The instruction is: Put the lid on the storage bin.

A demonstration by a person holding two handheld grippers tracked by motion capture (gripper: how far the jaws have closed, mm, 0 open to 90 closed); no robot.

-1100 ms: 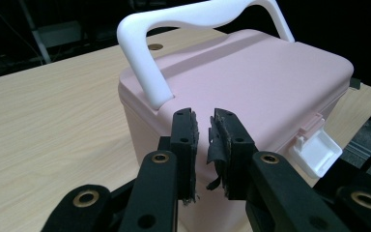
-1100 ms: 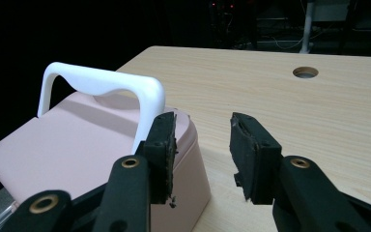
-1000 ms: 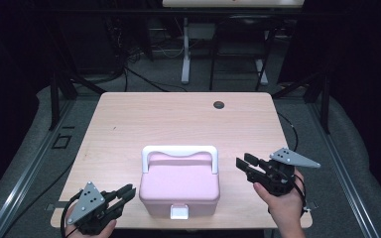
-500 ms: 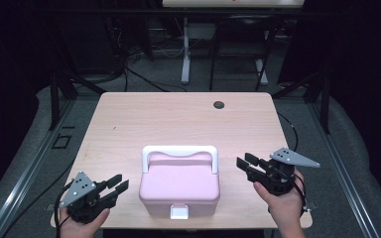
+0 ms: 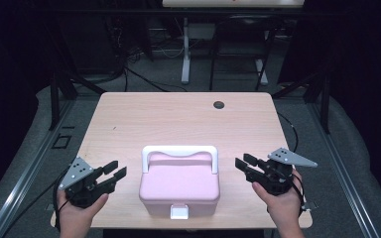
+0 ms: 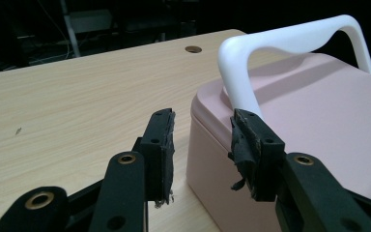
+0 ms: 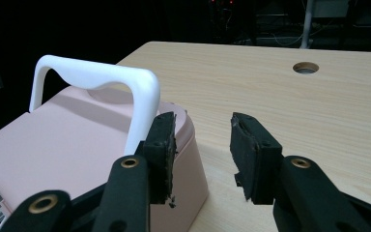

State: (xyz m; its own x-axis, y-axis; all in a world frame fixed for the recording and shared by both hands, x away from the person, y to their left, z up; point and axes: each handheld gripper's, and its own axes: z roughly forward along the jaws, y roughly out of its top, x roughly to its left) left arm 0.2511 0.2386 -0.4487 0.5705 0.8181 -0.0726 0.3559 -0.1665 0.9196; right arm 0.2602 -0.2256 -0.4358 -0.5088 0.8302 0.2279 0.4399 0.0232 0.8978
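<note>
One pink box (image 5: 179,184), two tongs, one table (image 5: 178,119).
</note>
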